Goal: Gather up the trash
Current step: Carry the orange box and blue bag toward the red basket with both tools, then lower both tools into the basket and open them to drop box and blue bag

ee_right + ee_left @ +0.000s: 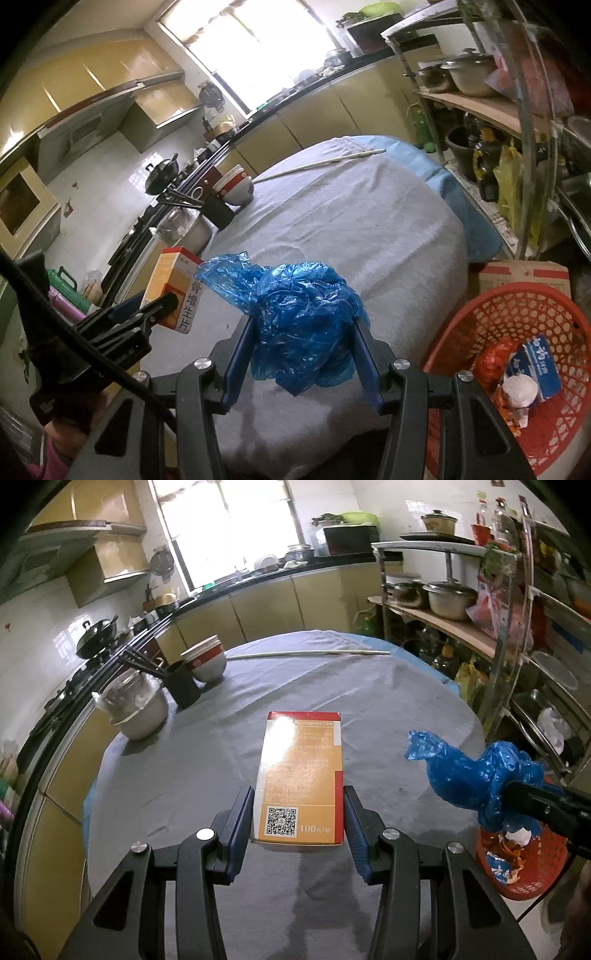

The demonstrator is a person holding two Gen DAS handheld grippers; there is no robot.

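Note:
My left gripper [298,812] is shut on an orange and red medicine box [301,775], held above the grey-clothed round table [207,760]. The box also shows in the right wrist view [171,284] at the left, in the left gripper [162,310]. My right gripper [304,343] is shut on a crumpled blue plastic bag [295,317], held over the table's near right edge. The bag also shows in the left wrist view [469,775], in the right gripper [517,794]. A red mesh trash basket [517,310] stands on the floor at the lower right and holds several wrappers; it also shows in the left wrist view [524,871].
On the table's far left stand stacked bowls [207,661], a black chopstick holder [181,686] and a covered metal pot [140,709]. A long white stick [306,653] lies at the far edge. A metal rack [480,602] with pots stands to the right. A cardboard box [524,275] sits behind the basket.

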